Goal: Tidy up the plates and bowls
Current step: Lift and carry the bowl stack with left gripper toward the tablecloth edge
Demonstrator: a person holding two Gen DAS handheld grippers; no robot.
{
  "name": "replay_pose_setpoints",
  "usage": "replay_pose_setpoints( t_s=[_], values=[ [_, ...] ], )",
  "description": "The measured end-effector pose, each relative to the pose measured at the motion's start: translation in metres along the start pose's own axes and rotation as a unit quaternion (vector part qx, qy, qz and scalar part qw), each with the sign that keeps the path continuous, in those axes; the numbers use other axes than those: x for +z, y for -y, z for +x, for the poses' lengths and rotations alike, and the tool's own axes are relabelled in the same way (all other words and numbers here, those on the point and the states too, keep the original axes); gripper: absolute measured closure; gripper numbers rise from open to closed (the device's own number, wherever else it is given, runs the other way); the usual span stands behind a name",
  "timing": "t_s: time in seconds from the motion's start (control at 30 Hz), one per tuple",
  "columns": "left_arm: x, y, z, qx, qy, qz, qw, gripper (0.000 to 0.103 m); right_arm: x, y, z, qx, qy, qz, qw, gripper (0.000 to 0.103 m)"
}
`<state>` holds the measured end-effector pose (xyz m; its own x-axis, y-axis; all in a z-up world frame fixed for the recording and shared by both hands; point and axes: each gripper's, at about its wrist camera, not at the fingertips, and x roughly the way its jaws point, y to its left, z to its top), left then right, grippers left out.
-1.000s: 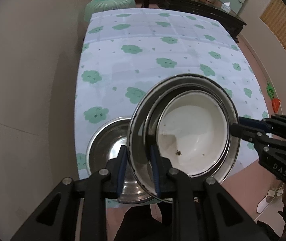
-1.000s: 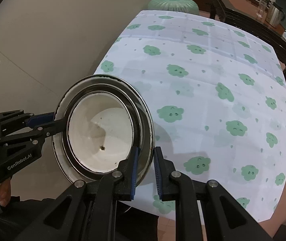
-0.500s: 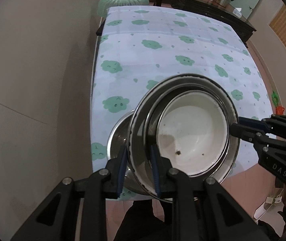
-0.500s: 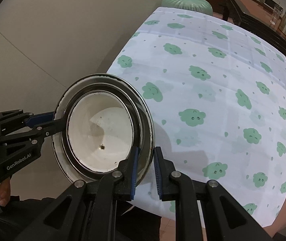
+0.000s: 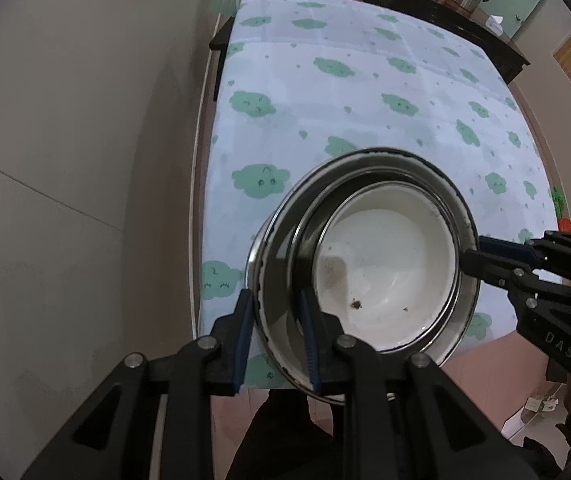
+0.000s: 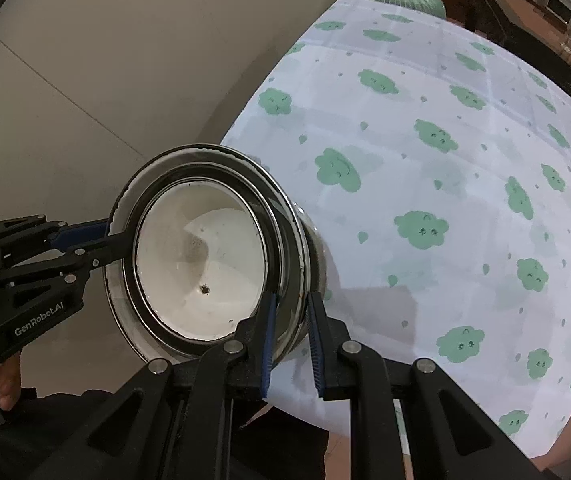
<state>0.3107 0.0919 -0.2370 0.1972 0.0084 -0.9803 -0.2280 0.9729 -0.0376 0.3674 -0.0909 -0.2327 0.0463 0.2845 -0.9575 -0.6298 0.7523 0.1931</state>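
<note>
While the nested bowl stack [image 5: 369, 268] is hanging over the near table [image 5: 365, 100] edge, the left gripper [image 5: 277, 332] and right gripper [image 6: 291, 334] are clamping its opposite rims.

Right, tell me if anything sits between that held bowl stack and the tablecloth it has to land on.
Nothing visible does. The bowl stack, a white bowl nested in steel ones, hangs over the near edge of the cloud-print tablecloth, gripped by the left claw and right claw. The cloth in view ahead is bare.
</note>
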Motion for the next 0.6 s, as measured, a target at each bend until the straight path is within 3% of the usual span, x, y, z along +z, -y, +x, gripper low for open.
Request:
replay_pose_setpoints(
  t_s=[0.37,0.6],
  values=[
    [-0.002,-0.003,0.038,-0.010,-0.046,-0.001,0.9989,0.083,0.002,0.004,0.030,-0.003,-0.035,0.000,0.999,0.086],
    [0.002,-0.006,0.050,-0.003,-0.052,-0.007,0.9986,0.083,0.003,0.007,0.046,0.001,-0.049,0.000,0.999,0.086]
  ],
)
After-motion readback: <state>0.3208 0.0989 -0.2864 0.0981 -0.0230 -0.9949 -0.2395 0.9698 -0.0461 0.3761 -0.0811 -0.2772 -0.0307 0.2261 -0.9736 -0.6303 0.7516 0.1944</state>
